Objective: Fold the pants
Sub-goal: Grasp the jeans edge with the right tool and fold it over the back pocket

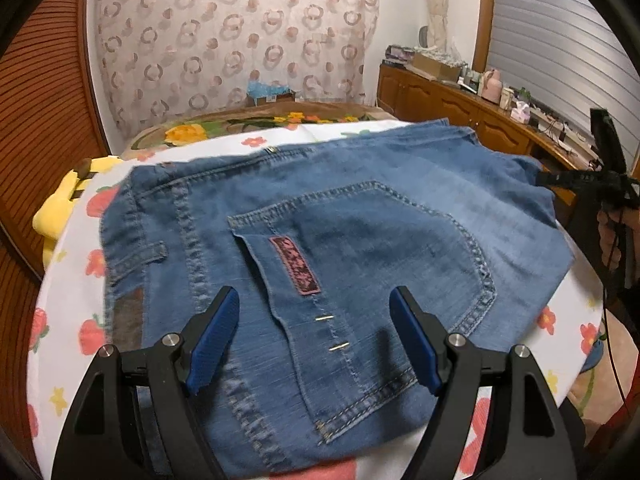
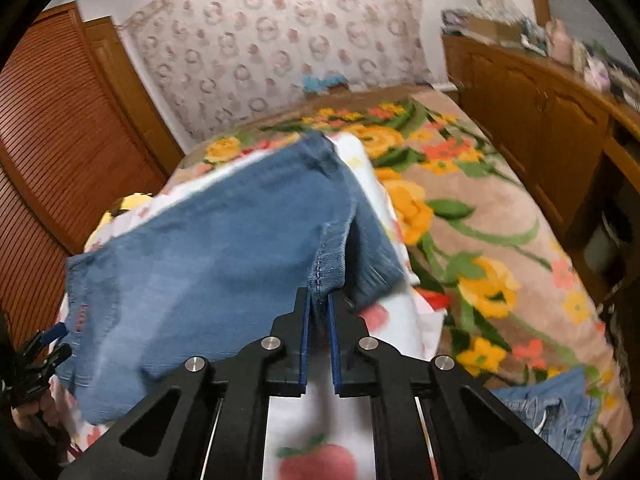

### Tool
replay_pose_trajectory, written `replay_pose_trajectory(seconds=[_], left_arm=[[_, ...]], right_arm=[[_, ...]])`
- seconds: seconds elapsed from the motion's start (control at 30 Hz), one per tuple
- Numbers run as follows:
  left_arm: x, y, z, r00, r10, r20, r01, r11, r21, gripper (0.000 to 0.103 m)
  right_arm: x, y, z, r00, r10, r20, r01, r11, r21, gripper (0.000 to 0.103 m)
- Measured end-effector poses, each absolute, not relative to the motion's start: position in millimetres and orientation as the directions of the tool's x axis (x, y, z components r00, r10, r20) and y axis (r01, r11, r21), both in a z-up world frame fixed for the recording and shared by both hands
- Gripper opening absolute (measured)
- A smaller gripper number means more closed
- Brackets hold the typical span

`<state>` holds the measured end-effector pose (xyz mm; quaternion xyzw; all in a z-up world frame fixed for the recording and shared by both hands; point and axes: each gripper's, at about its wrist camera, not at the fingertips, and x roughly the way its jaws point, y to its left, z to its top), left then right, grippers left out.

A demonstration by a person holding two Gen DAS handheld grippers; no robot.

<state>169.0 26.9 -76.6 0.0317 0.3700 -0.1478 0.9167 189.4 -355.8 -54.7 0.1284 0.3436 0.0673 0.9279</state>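
The left wrist view looks down on the folded blue jeans (image 1: 320, 248) lying on a white sheet printed with strawberries (image 1: 92, 336). It shows the seat side up: a back pocket (image 1: 384, 240) with a dark pink label (image 1: 294, 266), the waistband (image 1: 132, 248) running along the left edge, and a metal rivet (image 1: 271, 150) at the far edge. None of this detail is clear from the other camera. The left gripper (image 1: 314, 340) hovers above the near part of the denim with its jaws wide apart and nothing between the blue pads (image 1: 212, 344). At the right edge of this view the right gripper (image 1: 560, 180) meets the far right corner of the jeans, with a hand (image 1: 612, 236) behind it.

The right wrist view shows what that one cannot: the right gripper (image 2: 318, 300) has its jaws clamped on a seamed edge of the jeans (image 2: 224, 248), the fabric pinched between the pads and lifted slightly off the sheet. It also shows the flowered blanket (image 2: 480, 240) covering the bed to the right, a second piece of denim (image 2: 560, 408) lying on it at the near right, and the wooden cabinets (image 2: 540, 120) beyond. The left gripper (image 2: 44, 352) appears at the far left edge, too small to read.

The jeans lie with their long axis running left to right in the left view, waistband to the left, the folded legs toward the right.
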Motion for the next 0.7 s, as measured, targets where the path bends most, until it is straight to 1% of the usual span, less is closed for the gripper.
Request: replay_pose_trajectory(seconds=[0.13, 0.37, 0.53, 0.7], left_arm=[[160, 43, -63, 0.709, -0.236, -0.665, 0.276, 0.96, -0.046, 0.078], [142, 81, -41, 0.745, -0.194, -0.638, 0.228, 0.973, -0.03, 0.078], [131, 106, -29, 0.765, -0.155, -0.624, 0.194, 0.981, -0.006, 0.078], [126, 126, -20, 0.78, -0.124, -0.613, 0.158, 0.987, 0.002, 0.078]], right_arm=[[183, -331, -19, 0.79, 0.24, -0.564, -0.115, 0.962, 0.248, 0.007], [172, -260, 31, 0.788, 0.371, -0.491, -0.31, 0.929, 0.203, 0.006], [158, -197, 48, 0.739, 0.481, -0.472, -0.465, 0.871, 0.16, 0.006], [147, -149, 50, 0.649, 0.593, -0.476, -0.591, 0.788, 0.175, 0.006]])
